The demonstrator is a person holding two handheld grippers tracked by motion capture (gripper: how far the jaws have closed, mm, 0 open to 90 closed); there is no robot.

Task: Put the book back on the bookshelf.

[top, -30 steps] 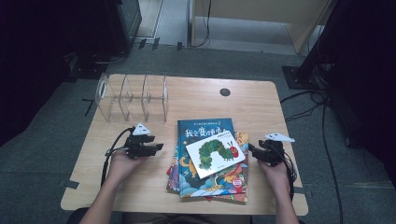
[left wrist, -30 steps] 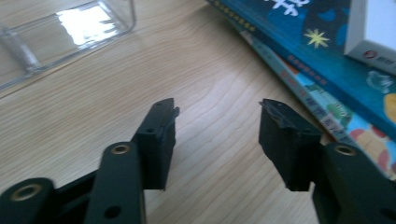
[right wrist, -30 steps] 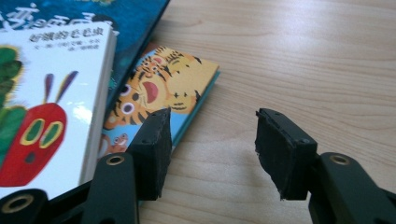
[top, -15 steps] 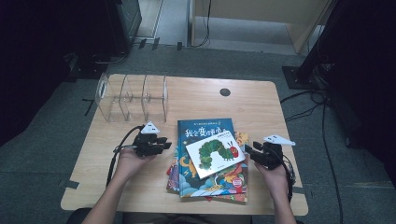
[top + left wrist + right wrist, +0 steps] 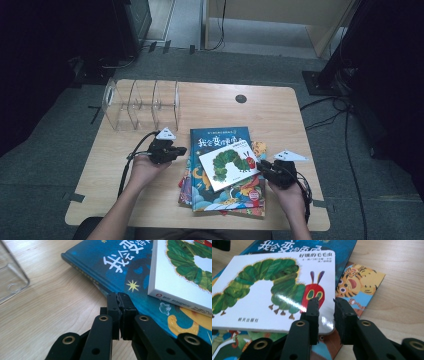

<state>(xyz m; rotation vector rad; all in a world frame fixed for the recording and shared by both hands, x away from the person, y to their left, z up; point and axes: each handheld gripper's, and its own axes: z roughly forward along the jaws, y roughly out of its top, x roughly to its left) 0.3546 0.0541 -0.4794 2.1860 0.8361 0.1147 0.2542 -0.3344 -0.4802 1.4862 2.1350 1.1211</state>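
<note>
My left gripper, just closed on nothing, sits at the blue book's left edge. My right gripper, closing but still gapped, straddles the caterpillar book's near-right corner atop the stack; a shallow bite could slip off.

One wooden table; one clear acrylic three-slot rack; one stack of picture books, count uncertain, topped by one white caterpillar board book; two black handheld grippers.
</note>
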